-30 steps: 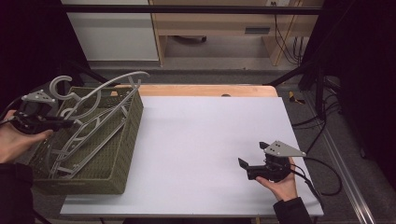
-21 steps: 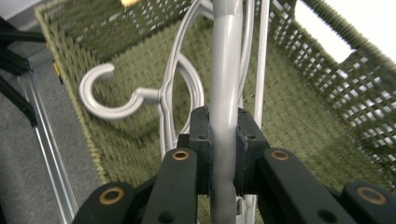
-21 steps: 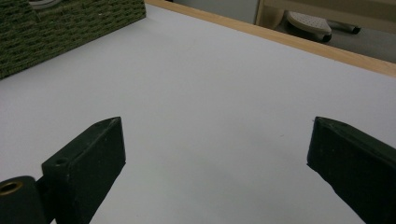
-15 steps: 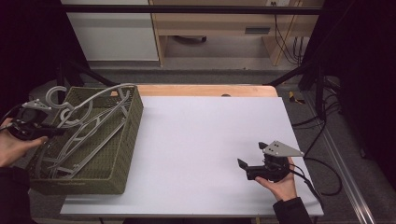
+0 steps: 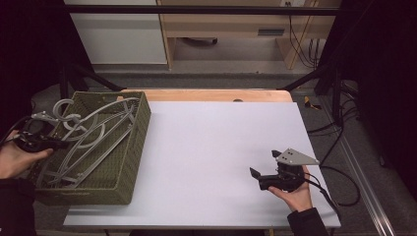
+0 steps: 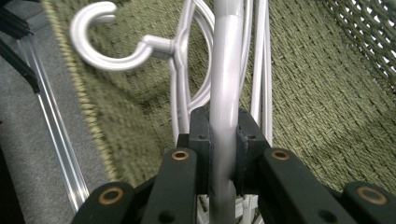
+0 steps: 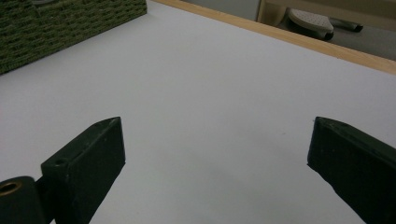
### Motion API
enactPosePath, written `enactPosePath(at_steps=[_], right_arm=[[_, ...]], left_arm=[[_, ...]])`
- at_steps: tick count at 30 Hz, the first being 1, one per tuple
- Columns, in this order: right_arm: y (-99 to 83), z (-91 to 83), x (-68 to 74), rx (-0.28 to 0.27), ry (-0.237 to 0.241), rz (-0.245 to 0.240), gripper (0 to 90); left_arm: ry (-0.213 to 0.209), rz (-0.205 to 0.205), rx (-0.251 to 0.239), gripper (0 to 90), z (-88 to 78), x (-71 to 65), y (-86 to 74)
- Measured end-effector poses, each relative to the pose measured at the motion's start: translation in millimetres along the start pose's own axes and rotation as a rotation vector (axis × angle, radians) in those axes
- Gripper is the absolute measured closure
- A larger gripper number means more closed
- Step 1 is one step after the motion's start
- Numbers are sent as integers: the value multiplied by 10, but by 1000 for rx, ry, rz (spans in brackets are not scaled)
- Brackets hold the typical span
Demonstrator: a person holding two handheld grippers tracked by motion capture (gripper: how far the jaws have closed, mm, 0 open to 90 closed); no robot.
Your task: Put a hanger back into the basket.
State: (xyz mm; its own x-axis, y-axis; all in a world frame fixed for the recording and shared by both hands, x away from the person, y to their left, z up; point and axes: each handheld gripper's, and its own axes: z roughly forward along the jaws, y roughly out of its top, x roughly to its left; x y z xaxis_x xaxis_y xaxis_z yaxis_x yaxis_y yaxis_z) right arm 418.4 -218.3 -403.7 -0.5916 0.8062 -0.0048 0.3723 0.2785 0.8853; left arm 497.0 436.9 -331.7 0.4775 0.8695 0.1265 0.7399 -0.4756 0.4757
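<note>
Several overlapping hangers (image 5: pixel 91 135), count unclear

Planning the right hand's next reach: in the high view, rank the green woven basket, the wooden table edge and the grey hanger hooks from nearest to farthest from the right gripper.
1. Green woven basket: its near right corner, across the white tabletop to the left of the right gripper.
2. Wooden table edge: along the far side.
3. Grey hanger hooks: at the basket's far left, by the left gripper.

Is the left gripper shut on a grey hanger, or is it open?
Shut on it. In the left gripper view the fingers press both sides of the grey hanger over the green basket.
</note>
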Motion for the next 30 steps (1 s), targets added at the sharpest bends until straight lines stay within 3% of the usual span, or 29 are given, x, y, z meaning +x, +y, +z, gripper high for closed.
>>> enactPosePath(at_steps=[7, 11, 14, 16, 19, 22, 25, 30], right_arm=[[-1, 2, -1, 2, 0, -5, 47], [-2, 7, 3, 3, 3, -3, 48], [-2, 9, 5, 5, 4, -3, 47], [-1, 9, 4, 4, 4, -3, 47], [0, 4, 4, 4, 4, -2, 46], [1, 2, 0, 1, 4, -3, 46], [1, 7, 1, 2, 3, -3, 44], [2, 4, 1, 0, 3, 1, 43]], left_arm=[[-57, -17, 25, 794, 255, -28, -35], [-98, -61, 18, 796, 331, -6, -68], [-83, -94, -3, 792, 355, 21, -113], [-46, -109, -2, 774, 363, 19, -124], [15, -116, -1, 652, 347, 9, -139], [41, -137, -43, 574, 292, -5, -168], [36, -157, -100, 547, 205, -34, -193], [11, -141, -197, 514, 80, -184, -211]])
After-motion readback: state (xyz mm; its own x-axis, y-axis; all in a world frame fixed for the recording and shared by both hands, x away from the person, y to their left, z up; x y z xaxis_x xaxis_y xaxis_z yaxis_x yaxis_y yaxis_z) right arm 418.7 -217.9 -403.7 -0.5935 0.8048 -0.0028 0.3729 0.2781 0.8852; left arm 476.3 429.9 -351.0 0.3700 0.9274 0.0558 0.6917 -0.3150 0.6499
